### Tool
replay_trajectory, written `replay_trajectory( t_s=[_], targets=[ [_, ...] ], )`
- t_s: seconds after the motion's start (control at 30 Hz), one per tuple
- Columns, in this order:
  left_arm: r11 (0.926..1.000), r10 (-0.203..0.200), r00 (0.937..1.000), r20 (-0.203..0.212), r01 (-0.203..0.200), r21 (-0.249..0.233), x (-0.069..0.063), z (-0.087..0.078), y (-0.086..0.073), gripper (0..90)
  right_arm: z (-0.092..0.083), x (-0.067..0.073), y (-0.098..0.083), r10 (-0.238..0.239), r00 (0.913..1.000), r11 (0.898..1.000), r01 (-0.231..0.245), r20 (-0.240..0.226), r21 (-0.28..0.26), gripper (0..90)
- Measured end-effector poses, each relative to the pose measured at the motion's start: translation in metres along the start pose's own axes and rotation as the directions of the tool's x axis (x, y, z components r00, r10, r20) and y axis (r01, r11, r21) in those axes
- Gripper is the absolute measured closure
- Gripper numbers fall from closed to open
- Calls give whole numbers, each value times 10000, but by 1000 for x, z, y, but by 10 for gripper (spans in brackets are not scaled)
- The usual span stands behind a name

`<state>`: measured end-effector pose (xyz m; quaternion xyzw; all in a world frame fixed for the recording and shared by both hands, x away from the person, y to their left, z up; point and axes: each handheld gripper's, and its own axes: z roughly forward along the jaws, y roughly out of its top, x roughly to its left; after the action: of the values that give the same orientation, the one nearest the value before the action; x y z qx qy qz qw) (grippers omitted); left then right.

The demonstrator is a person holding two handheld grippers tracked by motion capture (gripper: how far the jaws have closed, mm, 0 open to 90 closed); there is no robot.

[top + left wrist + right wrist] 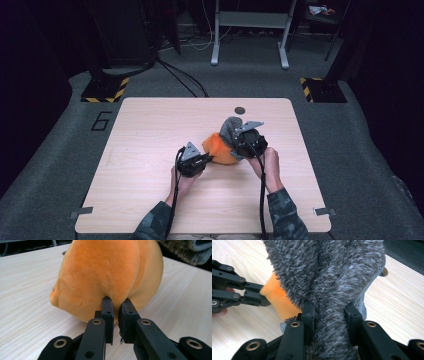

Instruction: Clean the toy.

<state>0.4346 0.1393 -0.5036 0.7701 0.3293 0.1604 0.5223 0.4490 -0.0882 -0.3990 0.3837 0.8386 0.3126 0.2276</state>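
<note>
— Where's the orange plush sitting?

— On the worktop, between my two tongs. From the left tongs it lies at about two o'clock; I've got them nipped tight on a fold of its orange fabric.

— And the right tongs?

— The right tongs sit at its three o'clock, clamped on the grey fuzzy part, which bunches between the jaws and rises above the orange.
</note>
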Motion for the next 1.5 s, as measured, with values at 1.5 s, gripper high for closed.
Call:
replay_trajectory(
  t_s=[1.5],
  targets=[
    [9949,989,9927,-691,-1001,-137,6,-1,-12,812,53,-33,-49,1299,9889,9621,-1432,718,2322,674]
  ],
)
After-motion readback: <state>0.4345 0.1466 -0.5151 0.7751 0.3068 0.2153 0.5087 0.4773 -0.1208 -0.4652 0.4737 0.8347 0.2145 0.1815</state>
